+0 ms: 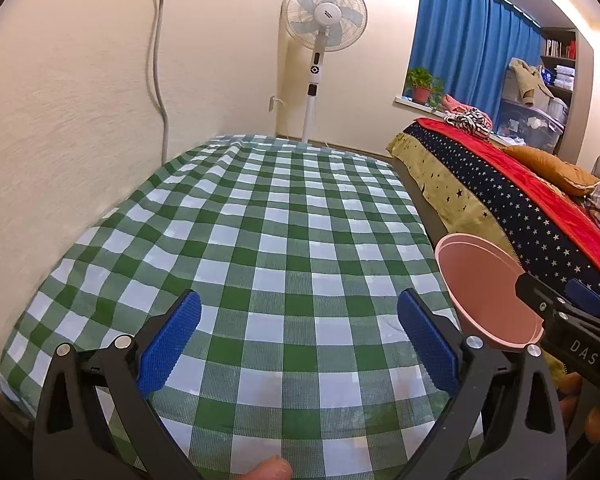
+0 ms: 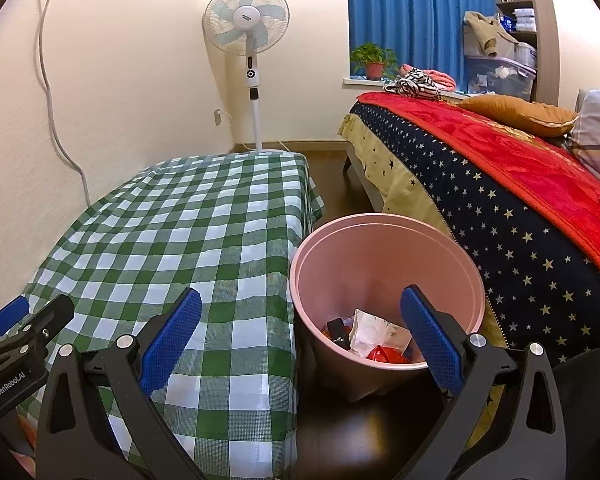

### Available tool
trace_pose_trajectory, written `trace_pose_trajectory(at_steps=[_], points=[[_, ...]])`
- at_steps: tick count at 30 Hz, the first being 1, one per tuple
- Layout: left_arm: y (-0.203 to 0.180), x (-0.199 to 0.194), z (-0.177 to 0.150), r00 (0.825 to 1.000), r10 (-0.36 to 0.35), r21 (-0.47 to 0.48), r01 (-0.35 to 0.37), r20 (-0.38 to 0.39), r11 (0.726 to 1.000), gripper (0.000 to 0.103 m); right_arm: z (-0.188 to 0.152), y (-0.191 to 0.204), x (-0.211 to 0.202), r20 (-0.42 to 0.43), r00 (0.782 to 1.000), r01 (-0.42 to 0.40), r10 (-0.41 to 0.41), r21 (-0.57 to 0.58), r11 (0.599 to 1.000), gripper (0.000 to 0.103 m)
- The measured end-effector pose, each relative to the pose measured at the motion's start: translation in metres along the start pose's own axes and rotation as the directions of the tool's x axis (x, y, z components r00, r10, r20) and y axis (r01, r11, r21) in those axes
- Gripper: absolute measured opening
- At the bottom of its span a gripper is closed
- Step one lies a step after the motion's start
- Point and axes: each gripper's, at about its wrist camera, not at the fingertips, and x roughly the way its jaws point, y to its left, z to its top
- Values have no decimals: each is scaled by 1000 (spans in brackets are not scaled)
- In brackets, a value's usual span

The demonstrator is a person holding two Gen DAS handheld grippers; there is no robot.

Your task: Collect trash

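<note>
Presently the pink bin (image 2: pixel 384 280) beside the checked surface (image 2: pixel 188 240) holds crumpled white paper (image 2: pixel 374 332) and red wrappers (image 2: pixel 384 354). Left hand-held gripper (image 1: pixel 298 340) and right hand-held gripper (image 2: pixel 300 340): both released, nothing between fingers.

Left wrist view: close above the checked surface (image 1: pixel 260 240), facing along it toward the fan (image 1: pixel 324 16) and far wall; pink bin (image 1: pixel 488 292) at right edge. Right wrist view: set farther right, over the floor, looking down into the bin (image 2: pixel 384 256). Both share surface (image 2: pixel 172 240), fan (image 2: pixel 246 18), bed (image 2: pixel 520 208), curtain (image 2: pixel 416 12).
</note>
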Motion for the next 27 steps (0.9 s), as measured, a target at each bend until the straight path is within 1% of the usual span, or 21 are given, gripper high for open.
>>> trace_pose_trajectory(at_steps=[27], points=[[0, 0, 1, 1000, 0, -5, 0, 0, 1000, 95, -2, 0, -1, 0, 1000, 1, -1, 0, 1000, 98]])
